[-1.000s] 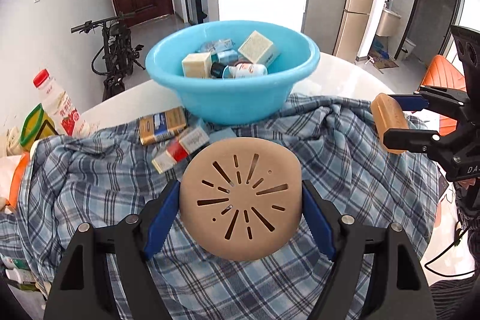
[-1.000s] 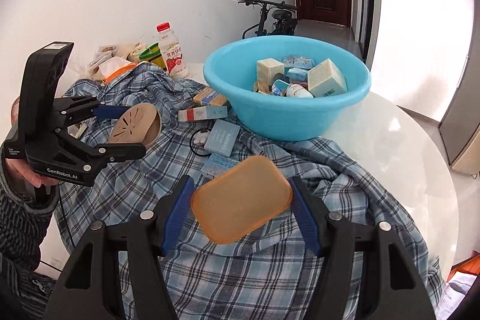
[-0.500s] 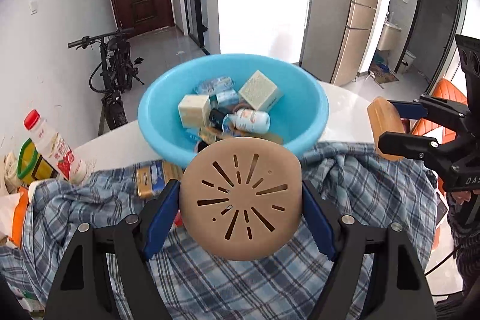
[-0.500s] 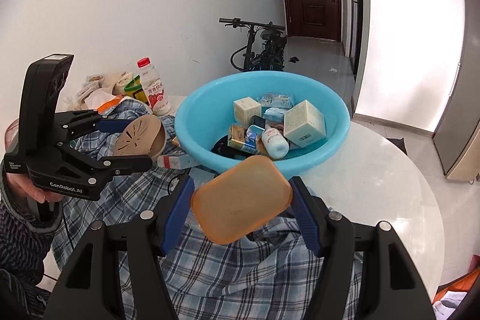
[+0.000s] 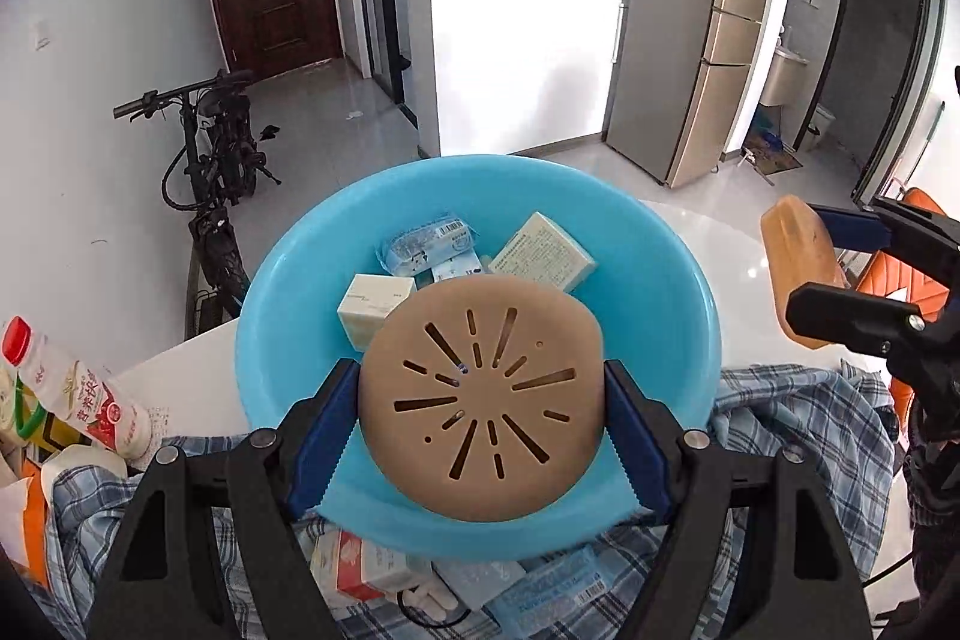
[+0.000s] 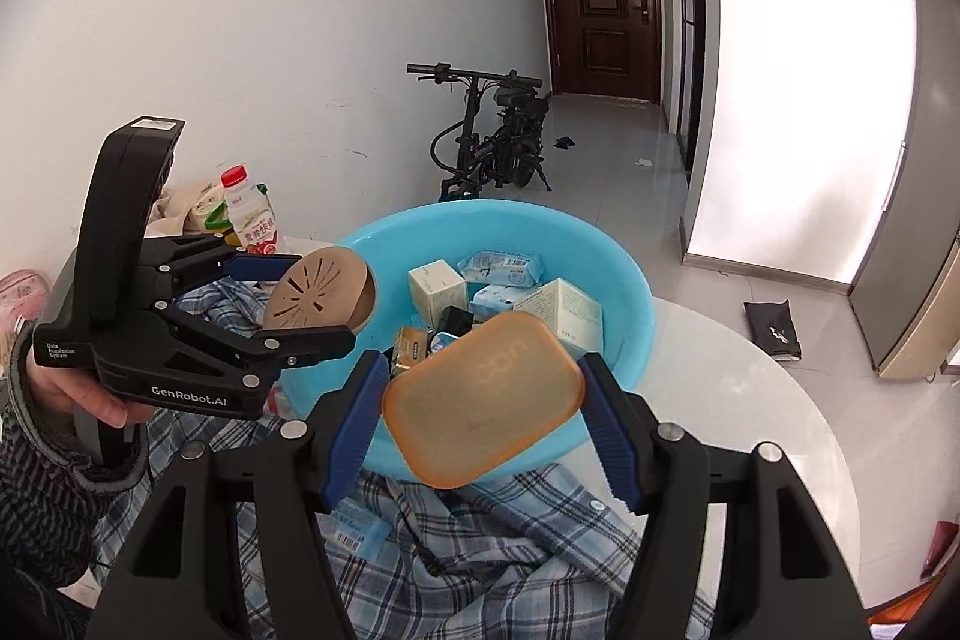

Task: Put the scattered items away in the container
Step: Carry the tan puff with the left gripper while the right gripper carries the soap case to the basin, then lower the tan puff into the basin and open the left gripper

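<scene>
Over the blue basin [image 5: 672, 280], near side: left gripper [image 5: 480, 418] clamped on a round tan slotted lid [image 5: 480, 400], blue pads pressing both edges, lid face-on to the camera and covering part of the stuff inside. Off to the right in that same view, right gripper [image 5: 840, 268] gripping an orange rounded-rectangle lid [image 5: 795, 274], seen nearly edge-on, just past the basin's right rim. From the right wrist view, same story: right gripper [image 6: 483, 406] squeezing the orange lid [image 6: 483, 400] flat between its blue pads, tilted a bit, hanging over the near rim of the basin [image 6: 624, 292]. Left gripper [image 6: 312, 304] coming in from the left, held by a hand [image 6: 90, 400] in a dark knit sleeve, tan lid [image 6: 318, 295] poking over the left rim. Already sitting in the basin: a couple of cream boxes [image 5: 375, 307], a bigger pale box [image 5: 543, 253] toward the far right, a blue-white wipes packet [image 5: 429, 244] at the far side, plus some smaller bits too buried to make out. Basin parked on a white round table [image 6: 750, 400], with a plaid blue shirt [image 6: 480, 550] bunched up on the near side. Down on the shirt, near the basin: a red-and-white box [image 5: 360, 562] and a light blue packet [image 5: 546, 598]. Far left: a yogurt drink bottle with red cap [image 5: 66, 388], lying at an angle in the left view. Bike [image 6: 492, 136] parked by the wall behind.
</scene>
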### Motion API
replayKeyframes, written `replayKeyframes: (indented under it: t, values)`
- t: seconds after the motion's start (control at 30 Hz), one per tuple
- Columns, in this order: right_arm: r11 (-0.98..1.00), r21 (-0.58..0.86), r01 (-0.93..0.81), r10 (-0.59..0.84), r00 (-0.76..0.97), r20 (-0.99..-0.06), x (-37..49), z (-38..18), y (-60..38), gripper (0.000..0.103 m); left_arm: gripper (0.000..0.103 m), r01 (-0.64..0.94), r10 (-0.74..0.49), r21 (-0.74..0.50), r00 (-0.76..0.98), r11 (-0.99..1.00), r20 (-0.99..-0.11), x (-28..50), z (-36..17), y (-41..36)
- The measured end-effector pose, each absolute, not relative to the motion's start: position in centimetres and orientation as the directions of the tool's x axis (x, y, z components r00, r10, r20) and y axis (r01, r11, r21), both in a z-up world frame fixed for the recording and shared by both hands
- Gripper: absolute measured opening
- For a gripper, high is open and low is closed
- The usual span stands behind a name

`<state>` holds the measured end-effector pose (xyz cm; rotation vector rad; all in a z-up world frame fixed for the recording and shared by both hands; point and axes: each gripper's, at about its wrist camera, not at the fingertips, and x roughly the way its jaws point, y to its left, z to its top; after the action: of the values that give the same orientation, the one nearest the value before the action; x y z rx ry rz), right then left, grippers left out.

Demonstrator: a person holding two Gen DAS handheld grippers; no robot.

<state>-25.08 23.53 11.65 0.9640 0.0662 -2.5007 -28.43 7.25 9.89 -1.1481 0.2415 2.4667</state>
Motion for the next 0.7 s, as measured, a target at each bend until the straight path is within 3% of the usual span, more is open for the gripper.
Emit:
replayKeyframes:
  t: [0.7]
  values:
    - [-0.917,0.2,0.346,-0.371,-0.555,-0.744,-36.1,7.6,23.4,0.063,0.081,-0.351,0.235,-0.048,-0.513,-0.935,-0.826,-42.2,6.5,10.0]
